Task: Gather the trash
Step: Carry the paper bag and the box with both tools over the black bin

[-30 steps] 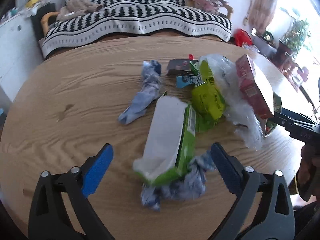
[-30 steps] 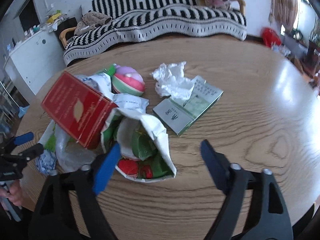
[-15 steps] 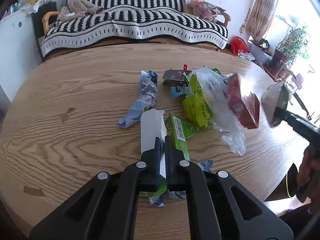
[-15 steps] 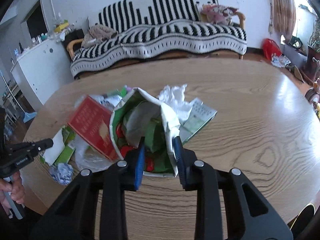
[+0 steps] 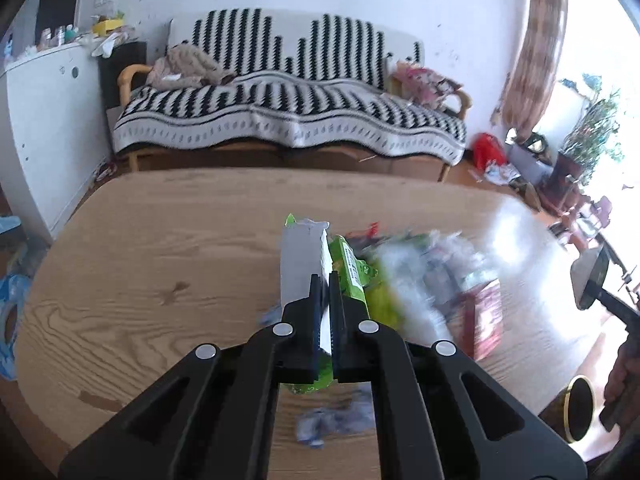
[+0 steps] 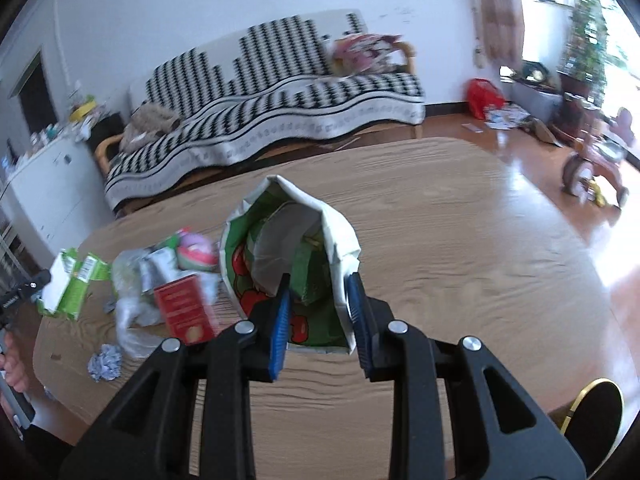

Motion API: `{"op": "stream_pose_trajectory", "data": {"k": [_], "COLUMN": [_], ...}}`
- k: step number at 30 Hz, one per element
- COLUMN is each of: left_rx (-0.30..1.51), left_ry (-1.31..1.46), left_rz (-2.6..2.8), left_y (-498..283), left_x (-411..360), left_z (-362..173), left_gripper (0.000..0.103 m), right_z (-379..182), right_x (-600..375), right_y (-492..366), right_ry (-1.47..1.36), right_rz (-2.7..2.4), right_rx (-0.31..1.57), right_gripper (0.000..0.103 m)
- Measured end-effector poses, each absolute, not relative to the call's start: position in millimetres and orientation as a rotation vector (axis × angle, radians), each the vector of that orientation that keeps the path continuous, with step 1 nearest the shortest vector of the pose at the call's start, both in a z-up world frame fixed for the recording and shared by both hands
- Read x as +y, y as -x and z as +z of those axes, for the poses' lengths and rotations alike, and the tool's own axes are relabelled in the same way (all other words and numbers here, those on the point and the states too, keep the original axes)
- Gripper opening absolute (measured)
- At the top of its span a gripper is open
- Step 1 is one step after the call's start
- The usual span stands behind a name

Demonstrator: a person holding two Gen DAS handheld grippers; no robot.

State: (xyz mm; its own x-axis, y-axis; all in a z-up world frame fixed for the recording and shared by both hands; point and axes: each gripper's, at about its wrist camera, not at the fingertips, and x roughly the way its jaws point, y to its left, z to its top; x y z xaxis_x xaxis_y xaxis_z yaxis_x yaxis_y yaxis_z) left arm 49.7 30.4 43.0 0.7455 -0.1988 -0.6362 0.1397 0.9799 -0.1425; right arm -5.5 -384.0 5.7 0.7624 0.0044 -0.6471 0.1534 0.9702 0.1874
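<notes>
My left gripper (image 5: 325, 300) is shut on a flattened green and white wrapper (image 5: 304, 256), held up off the wooden table (image 5: 160, 240). My right gripper (image 6: 320, 308) is shut on the rim of an open white and green bag with red fruit print (image 6: 280, 248), also lifted, its mouth facing the camera. Between them lies a pile of trash: a red box (image 6: 186, 312), a clear plastic bag (image 6: 132, 308) and a pink and green ball (image 6: 196, 254). A crumpled blue and white paper (image 6: 105, 362) lies near the table's front edge. The left gripper with its wrapper (image 6: 68, 284) shows at the right wrist view's left edge.
Beyond the table stands a sofa under a black and white striped blanket (image 5: 288, 100). A white cabinet (image 5: 44, 128) stands at the left. A black round thing with a gold rim (image 6: 596, 408) sits low beside the table's right edge. A hand (image 6: 16, 368) holds the left gripper's handle.
Both grippers went from open to shut. The left closed on the green and white wrapper and rose with it. The right closed on the printed bag, lifted it and moved right of the pile.
</notes>
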Motion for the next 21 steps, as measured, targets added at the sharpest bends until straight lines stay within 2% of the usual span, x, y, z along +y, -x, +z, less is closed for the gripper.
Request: {"op": "stream_pose_trajectory", "data": {"k": [5,10,21], "left_rx": [0.671,0.679,0.772], "left_ry": [0.036,-0.038,-0.150], "left_rz": [-0.333,-0.577,-1.001], "left_y": [-35,-11,79], "left_x": [-57,-195,-456], "left_z": [64,64,10], "left_gripper": [0.003,0.002,0.002], "right_z": [17,9,-30], "right_x": [-464,-553,-702], "right_y": [66,139,288], "right_ry": [-0.260,-0.313,-0.515], "right_rz": [-0.228,-0.406,-0.705], "right_rx": [0.668,0.668,0.690], "right_gripper": [0.028,0.028,0.028]}}
